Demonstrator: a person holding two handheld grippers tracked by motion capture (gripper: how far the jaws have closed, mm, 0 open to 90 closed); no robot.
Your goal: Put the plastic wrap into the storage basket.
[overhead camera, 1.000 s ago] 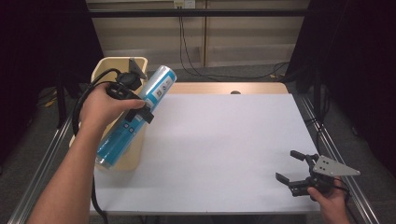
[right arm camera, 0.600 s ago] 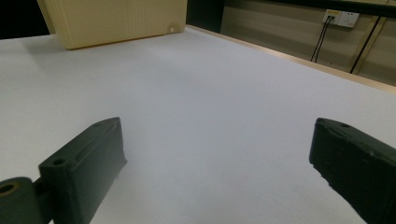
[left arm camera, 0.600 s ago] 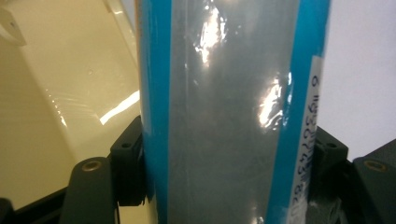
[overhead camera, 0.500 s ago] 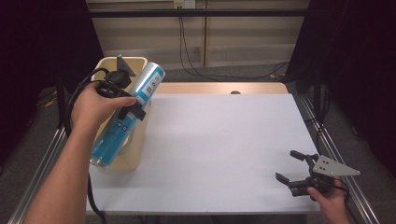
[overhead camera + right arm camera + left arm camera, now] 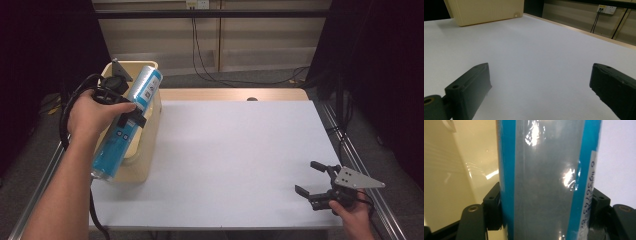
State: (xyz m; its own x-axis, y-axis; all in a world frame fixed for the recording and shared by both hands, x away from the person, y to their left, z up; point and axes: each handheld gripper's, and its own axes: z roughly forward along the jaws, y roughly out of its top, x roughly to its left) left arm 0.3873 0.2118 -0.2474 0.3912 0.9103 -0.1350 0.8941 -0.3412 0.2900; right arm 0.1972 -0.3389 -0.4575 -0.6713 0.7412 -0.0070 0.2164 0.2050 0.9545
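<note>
Blue tube [image 5: 126, 124] with a silvery-grey band down its length and a small white label with dark print near the top. Cream-beige bin [image 5: 148, 145]. White table top [image 5: 235, 160], light wood edge at the far side. Black left gripper [image 5: 129, 114], black right gripper [image 5: 311, 185] carrying a pale grey three-cornered plate. Black cables against the beige back wall [image 5: 270, 45].
</note>
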